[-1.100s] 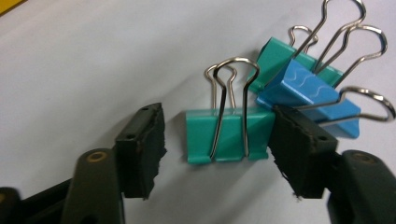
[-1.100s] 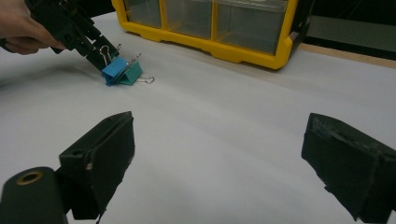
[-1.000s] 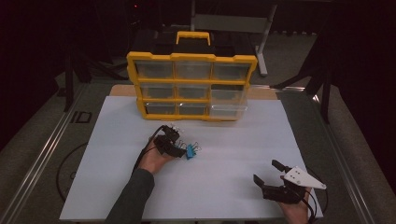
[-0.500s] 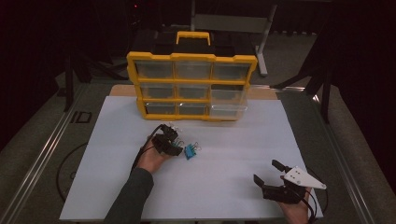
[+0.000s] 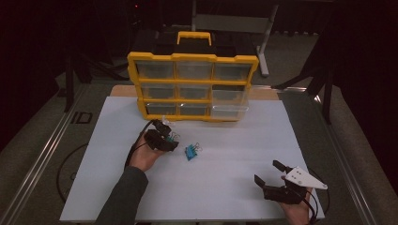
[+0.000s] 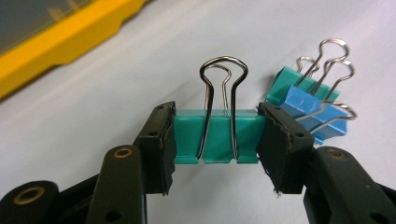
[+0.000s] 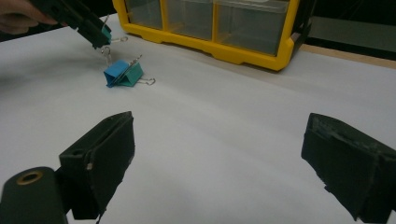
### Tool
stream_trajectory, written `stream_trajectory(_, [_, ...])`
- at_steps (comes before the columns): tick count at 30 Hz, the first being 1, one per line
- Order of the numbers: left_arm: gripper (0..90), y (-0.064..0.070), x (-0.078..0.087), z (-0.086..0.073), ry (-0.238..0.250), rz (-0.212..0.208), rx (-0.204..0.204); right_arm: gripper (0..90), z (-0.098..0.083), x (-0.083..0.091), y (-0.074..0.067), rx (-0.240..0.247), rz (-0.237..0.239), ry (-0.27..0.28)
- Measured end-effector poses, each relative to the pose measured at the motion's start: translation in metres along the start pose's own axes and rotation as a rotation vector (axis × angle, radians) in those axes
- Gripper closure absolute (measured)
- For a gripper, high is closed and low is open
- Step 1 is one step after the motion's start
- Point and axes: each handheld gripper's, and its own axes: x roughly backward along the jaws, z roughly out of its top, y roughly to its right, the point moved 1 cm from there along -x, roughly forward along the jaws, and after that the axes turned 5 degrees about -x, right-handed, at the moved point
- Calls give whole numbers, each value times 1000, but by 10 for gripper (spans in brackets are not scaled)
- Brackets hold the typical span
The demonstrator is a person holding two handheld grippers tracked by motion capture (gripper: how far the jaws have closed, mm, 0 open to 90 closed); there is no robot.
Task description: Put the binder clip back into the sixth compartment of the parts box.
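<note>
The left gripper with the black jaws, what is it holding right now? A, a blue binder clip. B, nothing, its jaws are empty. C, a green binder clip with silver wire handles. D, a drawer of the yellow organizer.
C: in the left gripper view, the left gripper has its two black pads pressed on the ends of the green binder clip with silver wire handles.

- The yellow plastic drawer organiser with clear drawers [image 5: 192,86] stands at the far edge of the white sheet [image 5: 225,154] that covers the table [image 5: 47,154].
- The left hand-held gripper [image 5: 170,140] is before the organiser, left of centre, with a teal metal binder clip [image 6: 215,135] between its jaws.
- Two more binder clips, teal and blue [image 5: 191,151], lie touching on the sheet, just right of it.
- The right hand-held gripper [image 5: 271,172] sits near the sheet's near right corner, well apart.
</note>
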Motion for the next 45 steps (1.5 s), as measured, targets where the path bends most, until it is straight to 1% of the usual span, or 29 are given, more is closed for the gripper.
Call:
stream_trajectory(7, [501,-1,22,11,51,-3,-23,94,0,-1,2,-14,9,13])
stream_trajectory(10, [501,0,32,18,71,0,-45,94,2,-2,3,-16,12,31])
stream_trajectory(14, [501,2,43,26,94,-3,-67,94,3,-4,3,-19,12,36])
stream_trajectory(20, [501,2,59,39,126,-11,-98,94,6,-11,3,-1,22,36])
stream_trajectory(26, [500,1,73,53,156,-31,-115,94,8,-15,4,3,26,37])
stream_trajectory(33, [501,5,88,74,182,-40,-153,94,9,-18,7,5,26,37])
stream_trajectory(36, [501,6,94,84,192,-52,-171,94,9,-21,8,6,25,35])
stream_trajectory(38, [501,5,99,90,201,-61,-181,94,9,-23,9,5,24,33])
stream_trajectory(43, [500,3,109,107,229,-68,-205,94,9,-22,10,5,23,37])
stream_trajectory(45, [501,2,112,115,238,-80,-216,94,9,-22,10,5,20,40])
